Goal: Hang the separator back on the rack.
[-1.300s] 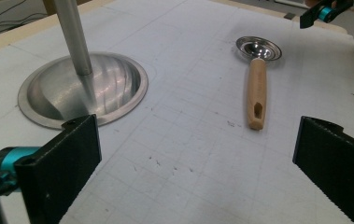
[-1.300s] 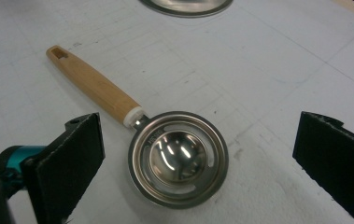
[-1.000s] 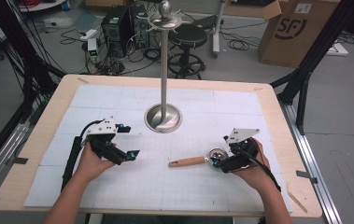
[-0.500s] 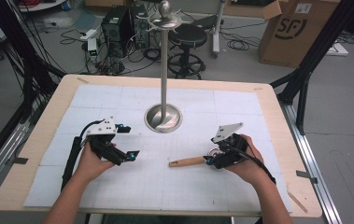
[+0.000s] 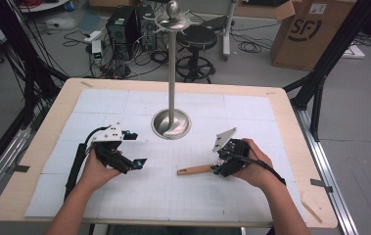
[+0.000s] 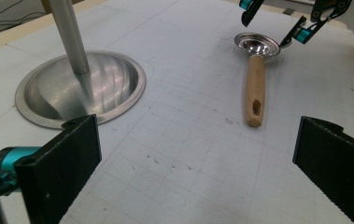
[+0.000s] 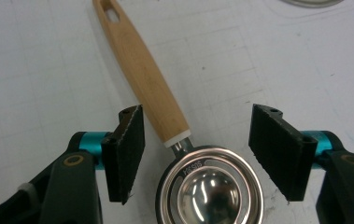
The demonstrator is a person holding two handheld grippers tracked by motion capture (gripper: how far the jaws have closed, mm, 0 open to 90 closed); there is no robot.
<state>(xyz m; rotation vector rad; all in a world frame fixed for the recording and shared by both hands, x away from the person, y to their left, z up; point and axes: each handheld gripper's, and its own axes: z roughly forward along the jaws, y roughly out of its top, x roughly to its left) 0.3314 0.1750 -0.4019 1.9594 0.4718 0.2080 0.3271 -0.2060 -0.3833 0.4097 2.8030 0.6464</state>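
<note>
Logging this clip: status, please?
Right gripper closing, fingers straddle the utensil, no grip yet. Left gripper open, idle. Stand well clear.

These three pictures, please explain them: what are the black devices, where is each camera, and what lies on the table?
A person holds a hand-operated claw in each hand. The high view looks down from above: left claw, right claw. The other two cameras ride on the claws and look along their black jaws. On the table stands a metal stand with a tall pole. A strainer-like utensil with a wooden handle lies flat. The right claw's jaws have just been closing around its neck, but do not yet touch it. The left claw is open and holds nothing.
</note>
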